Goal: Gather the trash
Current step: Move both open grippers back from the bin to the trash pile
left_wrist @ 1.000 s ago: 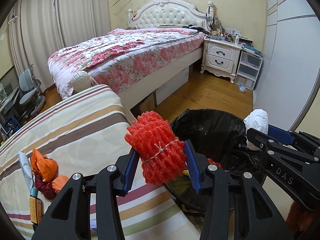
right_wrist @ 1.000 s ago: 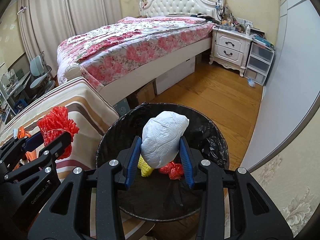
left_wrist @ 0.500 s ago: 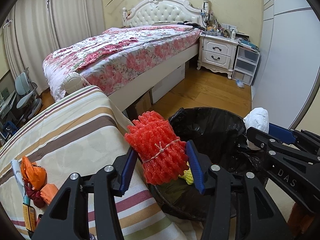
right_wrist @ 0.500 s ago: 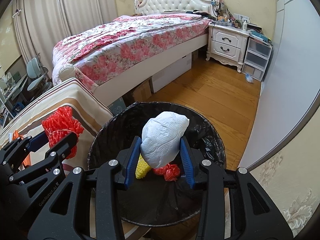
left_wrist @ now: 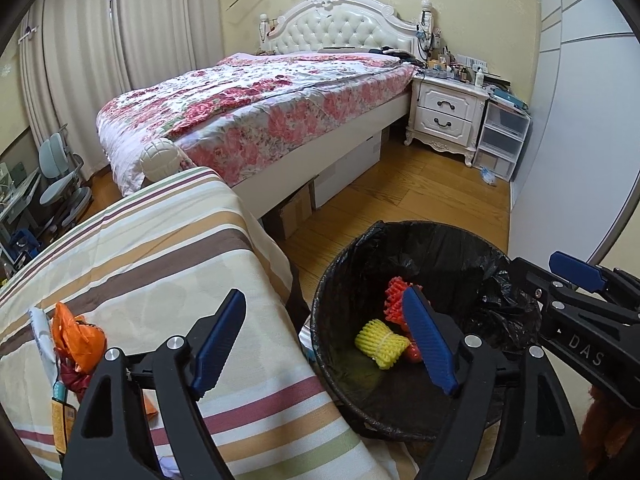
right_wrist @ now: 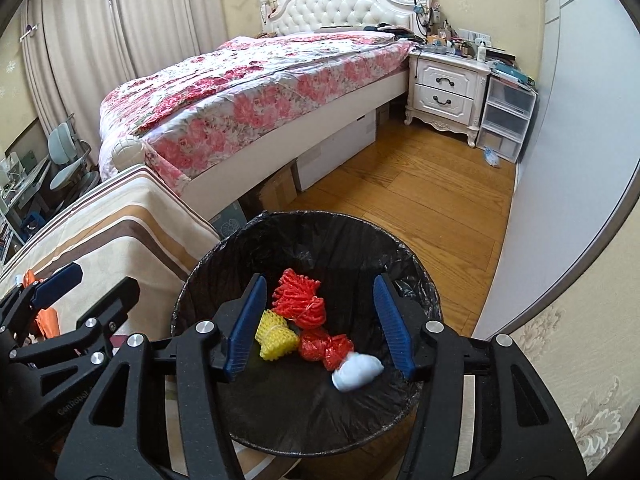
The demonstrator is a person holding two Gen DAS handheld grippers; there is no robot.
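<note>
Your left gripper (left_wrist: 328, 344) spread, empty, right gripper (right_wrist: 320, 322) spread, marked "DAS", bin (right_wrist: 224, 256) lower centre holding two red nets (right_wrist: 298, 300), one yellow net (right_wrist: 276, 338), one white wad (right_wrist: 356, 372).

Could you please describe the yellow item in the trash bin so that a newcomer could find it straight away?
Look at the round bin lined with a black bag, on the wooden floor beside the striped bedcover. At its bottom lies a small yellow foam net, left of the red nets and the white paper wad. It is the only yellow piece there.

Floral bed (left_wrist: 256, 112), white nightstand (left_wrist: 446, 114), striped cloth (left_wrist: 160, 248), perhaps cluttered desk (right_wrist: 16, 184)
</note>
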